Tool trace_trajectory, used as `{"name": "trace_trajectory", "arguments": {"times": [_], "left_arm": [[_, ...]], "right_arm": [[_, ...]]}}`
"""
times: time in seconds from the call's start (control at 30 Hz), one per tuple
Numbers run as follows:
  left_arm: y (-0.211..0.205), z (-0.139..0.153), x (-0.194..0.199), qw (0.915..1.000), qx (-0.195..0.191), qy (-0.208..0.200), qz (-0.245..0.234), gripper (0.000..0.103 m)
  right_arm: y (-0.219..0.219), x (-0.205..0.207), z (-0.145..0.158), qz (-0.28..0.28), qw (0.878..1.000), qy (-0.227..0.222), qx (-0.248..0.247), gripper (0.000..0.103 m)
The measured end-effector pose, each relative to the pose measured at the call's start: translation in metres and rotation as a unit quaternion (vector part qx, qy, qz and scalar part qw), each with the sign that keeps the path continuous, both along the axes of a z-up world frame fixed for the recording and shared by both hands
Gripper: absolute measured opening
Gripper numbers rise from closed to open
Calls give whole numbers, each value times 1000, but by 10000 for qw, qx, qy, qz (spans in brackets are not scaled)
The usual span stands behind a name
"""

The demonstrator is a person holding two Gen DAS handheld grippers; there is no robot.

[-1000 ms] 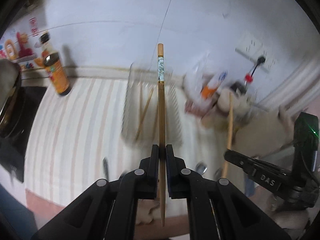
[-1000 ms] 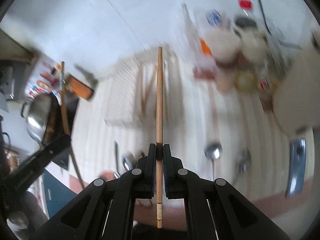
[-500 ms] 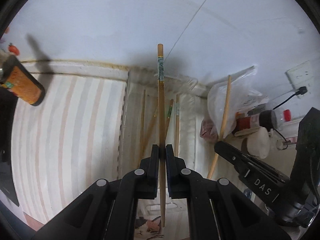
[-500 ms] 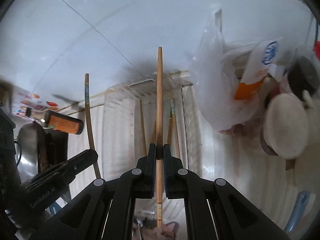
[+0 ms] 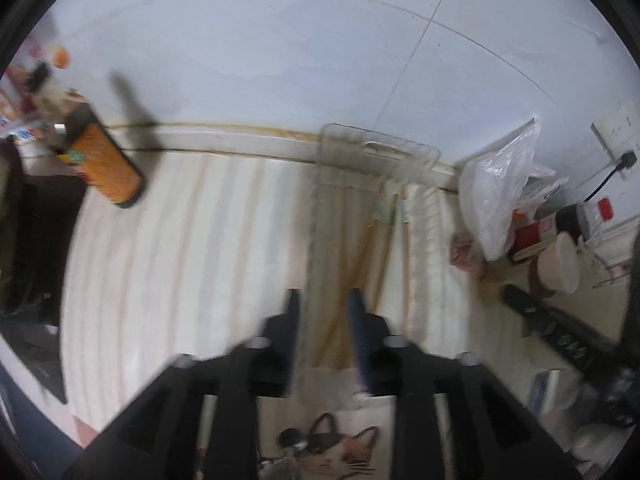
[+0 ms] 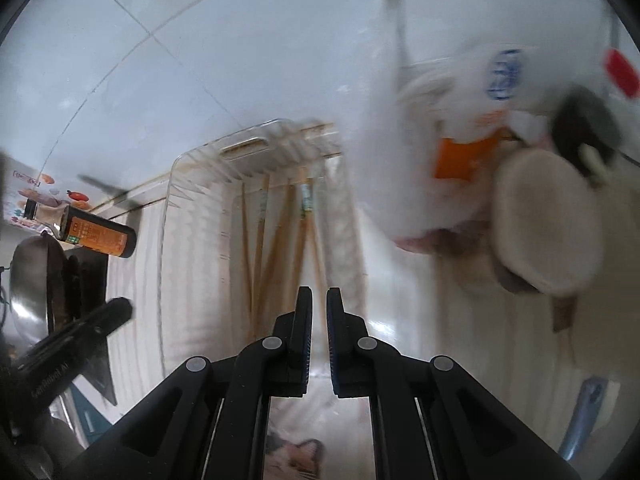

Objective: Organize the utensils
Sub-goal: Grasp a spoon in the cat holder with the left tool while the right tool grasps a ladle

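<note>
Chopsticks (image 6: 280, 248) lie inside clear tray (image 6: 168, 216). Left gripper (image 5: 323, 312) gapes wide, right gripper (image 6: 319, 308) narrowly parted, both empty. Best withdrawn straight upward, clear of tray walls.

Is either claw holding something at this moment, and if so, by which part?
Nothing is held. The left claw and the right claw are both open and empty; the chopsticks lie in the clear tray.

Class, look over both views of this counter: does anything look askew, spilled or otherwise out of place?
Yes, mildly. The chopsticks in the clear tray lie fanned and crossing, not parallel. Right of the tray, a plastic bag slumps among crowded jars. Nothing looks spilled or broken, though both views are blurred.
</note>
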State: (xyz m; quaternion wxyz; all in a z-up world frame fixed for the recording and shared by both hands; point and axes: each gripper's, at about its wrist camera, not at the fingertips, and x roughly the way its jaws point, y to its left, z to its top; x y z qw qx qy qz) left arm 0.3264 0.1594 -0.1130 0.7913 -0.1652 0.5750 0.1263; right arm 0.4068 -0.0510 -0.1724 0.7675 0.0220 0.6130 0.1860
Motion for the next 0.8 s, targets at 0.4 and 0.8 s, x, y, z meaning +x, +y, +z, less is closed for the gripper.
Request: {"name": "trace_trajectory", "arguments": {"times": [0.4, 0.8], "left_arm": [[-2, 16, -104, 9920, 1058, -574, 378, 103], [-15, -98, -178, 9943, 505, 906, 231, 102]], "right_arm": [[-88, -93, 6, -572, 9983, -76, -68, 45], [-124, -162, -78, -615, 9929, 846, -561, 45]]}}
